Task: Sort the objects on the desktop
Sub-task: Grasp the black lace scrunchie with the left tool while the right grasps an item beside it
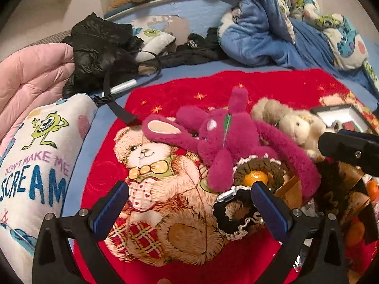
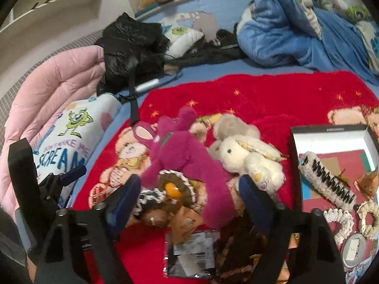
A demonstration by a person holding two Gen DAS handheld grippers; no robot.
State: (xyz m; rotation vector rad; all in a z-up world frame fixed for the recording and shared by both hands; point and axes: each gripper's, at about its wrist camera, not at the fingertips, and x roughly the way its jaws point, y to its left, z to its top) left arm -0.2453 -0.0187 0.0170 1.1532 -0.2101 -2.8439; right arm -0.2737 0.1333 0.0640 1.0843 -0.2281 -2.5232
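Left wrist view: the left tongs [image 1: 189,203] gape released over the red fleece teddy-print blanket [image 1: 272,90], a magenta plush long-eared rabbit [image 1: 213,137] lying just beyond them. Right wrist view: the right tongs [image 2: 189,195] hang released above that rabbit, beside a cream plush bunny [image 2: 241,156] and an open white-lined black box [image 2: 331,139]

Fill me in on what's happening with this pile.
A person holds two tools over a red teddy-print blanket strewn with toys and scrunchies. Both the left tool and right tool are open, holding nothing, near the magenta plush rabbit. A cream hair clip lies in the open black-rimmed box.
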